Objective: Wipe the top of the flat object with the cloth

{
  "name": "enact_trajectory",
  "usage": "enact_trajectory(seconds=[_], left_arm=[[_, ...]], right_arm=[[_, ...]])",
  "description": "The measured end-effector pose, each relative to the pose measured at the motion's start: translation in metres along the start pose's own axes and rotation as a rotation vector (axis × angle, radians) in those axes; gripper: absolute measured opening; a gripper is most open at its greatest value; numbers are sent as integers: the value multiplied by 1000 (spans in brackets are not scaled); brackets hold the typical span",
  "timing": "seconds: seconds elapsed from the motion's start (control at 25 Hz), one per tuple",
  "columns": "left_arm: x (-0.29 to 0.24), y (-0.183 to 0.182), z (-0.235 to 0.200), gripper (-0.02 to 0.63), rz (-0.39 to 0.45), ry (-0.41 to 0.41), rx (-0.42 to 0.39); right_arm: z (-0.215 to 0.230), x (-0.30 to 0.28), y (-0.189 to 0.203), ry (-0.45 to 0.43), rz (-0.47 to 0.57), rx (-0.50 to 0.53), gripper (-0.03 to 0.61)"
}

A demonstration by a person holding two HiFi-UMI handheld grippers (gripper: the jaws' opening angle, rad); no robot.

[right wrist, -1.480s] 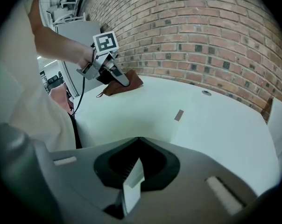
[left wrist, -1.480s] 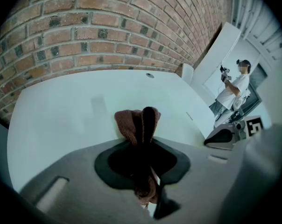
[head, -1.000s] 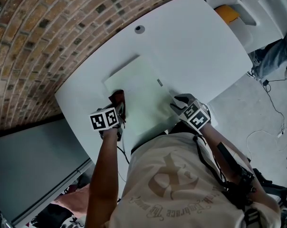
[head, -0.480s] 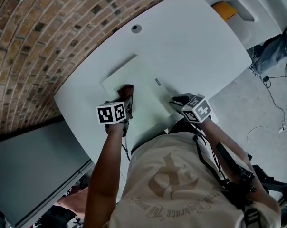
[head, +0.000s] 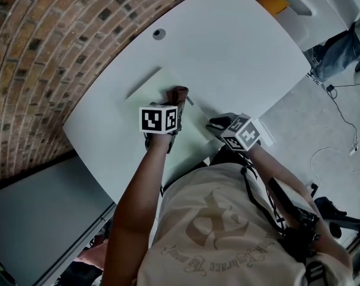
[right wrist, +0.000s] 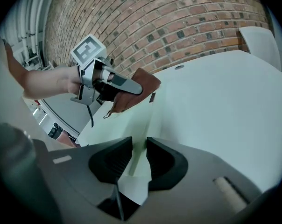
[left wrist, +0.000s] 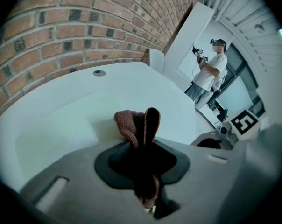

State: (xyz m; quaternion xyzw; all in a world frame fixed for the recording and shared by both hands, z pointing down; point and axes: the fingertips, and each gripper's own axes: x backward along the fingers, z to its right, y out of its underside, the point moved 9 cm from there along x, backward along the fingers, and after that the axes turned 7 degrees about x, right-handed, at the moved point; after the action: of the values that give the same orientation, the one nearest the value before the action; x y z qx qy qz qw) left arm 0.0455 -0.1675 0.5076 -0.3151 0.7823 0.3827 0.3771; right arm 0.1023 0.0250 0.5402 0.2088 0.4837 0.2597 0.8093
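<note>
L gripper [head: 173,104] is over the mid of the pale green flat board [head: 149,92], jaws clamped tight on a reddish-brown knit cloth [head: 177,93]. In the left gripper view, the cloth [left wrist: 131,124] bunches up out of the jaw tips [left wrist: 142,146] in two folds, its lower end hanging back btwn the jaws. The bunched end rests on the board's top [left wrist: 57,134].

R gripper [head: 223,124] is at the board's near-right edge, by the table's near rim. In the right gripper view its jaws [right wrist: 138,158] are drawn in to a narrow gap w/ the board's thin edge [right wrist: 131,125] pinched btwn them. The same view shows the L gripper [right wrist: 114,85] to the left w/ the cloth [right wrist: 142,88] under its tips.

The board lies flat on a white table [head: 239,46], toward the left-near part. A round grommet [head: 159,33] sits far of the board, near the brick wall [head: 43,52]. A 2nd person [left wrist: 210,71] stands well off to the right.
</note>
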Motion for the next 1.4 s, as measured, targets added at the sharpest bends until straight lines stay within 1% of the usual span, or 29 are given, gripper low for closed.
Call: enact_trajectory(seconds=[0.12,0.32,0.4,0.52,0.72,0.96,1.08,1.24,1.4], left_arm=[[-10,-4,18,75,-11,30,-30],[-13,8,35,75,-54,71,-89],[-10,17,36,75,-73,75,-102],[0,32,31,74,-82,51,-98],[25,62,8,74,-58,15,-42],[61,98,-32,74,4,-35,55],[78,114,-48,74,36,-63,100],[95,135,-57,74,81,-96,153],[102,155,-57,74,105,-100,197]], right_arm=[[1,0,1,-3,-5,1,106],[1,1,1,-2,-4,11,106],[1,2,2,1,-5,11,106],[2,1,4,-3,-5,2,106],[3,2,5,7,8,-12,106],[2,0,7,16,17,-19,106],[2,1,7,16,31,-43,106],[1,1,8,32,45,-60,106],[-2,0,7,46,41,-38,105]])
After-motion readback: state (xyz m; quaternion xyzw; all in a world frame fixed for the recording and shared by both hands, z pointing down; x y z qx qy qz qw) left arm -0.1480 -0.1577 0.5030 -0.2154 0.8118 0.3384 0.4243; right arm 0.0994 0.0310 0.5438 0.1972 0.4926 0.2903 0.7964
